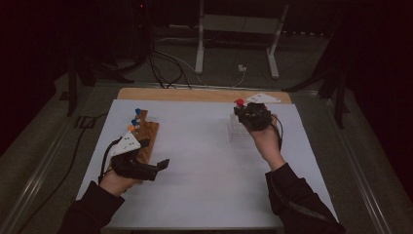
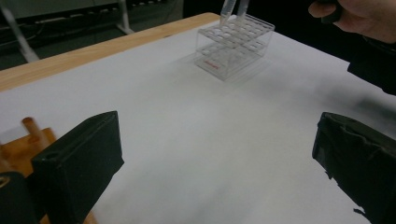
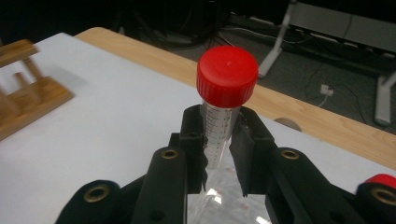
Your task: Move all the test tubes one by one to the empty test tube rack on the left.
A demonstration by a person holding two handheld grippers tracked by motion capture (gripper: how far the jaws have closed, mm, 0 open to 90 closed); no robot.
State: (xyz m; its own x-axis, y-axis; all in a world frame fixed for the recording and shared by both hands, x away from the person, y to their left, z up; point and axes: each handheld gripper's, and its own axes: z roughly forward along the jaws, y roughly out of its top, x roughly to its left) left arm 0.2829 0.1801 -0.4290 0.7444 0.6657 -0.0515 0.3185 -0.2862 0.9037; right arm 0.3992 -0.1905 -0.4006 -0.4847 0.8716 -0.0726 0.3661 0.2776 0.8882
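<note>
my right gripper pinches a red-capped test tube just below its cap, holding it upright above the clear tube rack near the table's far right. my left gripper hovers low over the white mat, jaws spread wide with nothing between them, beside the wooden peg stand.

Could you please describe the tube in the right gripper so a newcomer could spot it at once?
Find the clear plastic rack on the white table's far right side. Just above it, the right gripper clamps a clear graduated tube. Its bright red screw cap sets it apart.
</note>
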